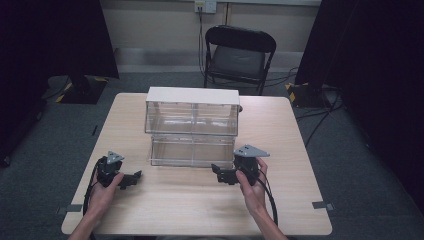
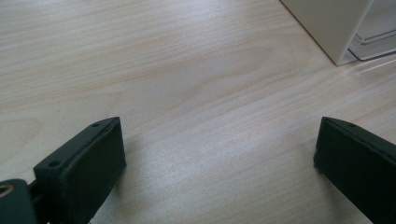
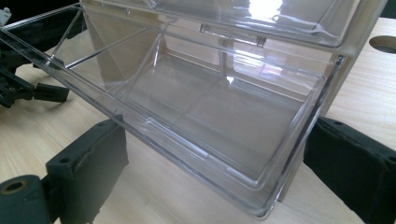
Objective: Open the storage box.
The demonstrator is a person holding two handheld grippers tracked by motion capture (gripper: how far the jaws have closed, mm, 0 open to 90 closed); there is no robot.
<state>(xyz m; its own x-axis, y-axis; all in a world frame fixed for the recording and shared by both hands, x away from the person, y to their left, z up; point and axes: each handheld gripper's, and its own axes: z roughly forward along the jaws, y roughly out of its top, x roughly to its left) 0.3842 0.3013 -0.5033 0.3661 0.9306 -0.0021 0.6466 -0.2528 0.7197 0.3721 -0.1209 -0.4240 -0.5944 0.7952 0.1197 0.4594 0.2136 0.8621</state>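
Note:
A small cabinet (image 1: 192, 95) with a white top and clear plastic drawers stands mid-table. Its lower clear drawer (image 1: 192, 150) is pulled out toward me. In the right gripper view that drawer (image 3: 219, 107) is empty, and its front corner lies between my right gripper's (image 3: 218, 140) wide-apart jaws. A hand holds the right gripper (image 1: 220, 175) just at the drawer's front right. My left gripper (image 1: 132, 178) rests on the table at the front left, open over bare wood (image 2: 219, 140). The cabinet's white corner (image 2: 331, 28) shows beyond it.
The light wooden table (image 1: 200, 210) has free room in front of and beside the cabinet. A round hole (image 3: 383, 43) is in the tabletop behind the cabinet. A black folding chair (image 1: 239, 55) stands past the far edge.

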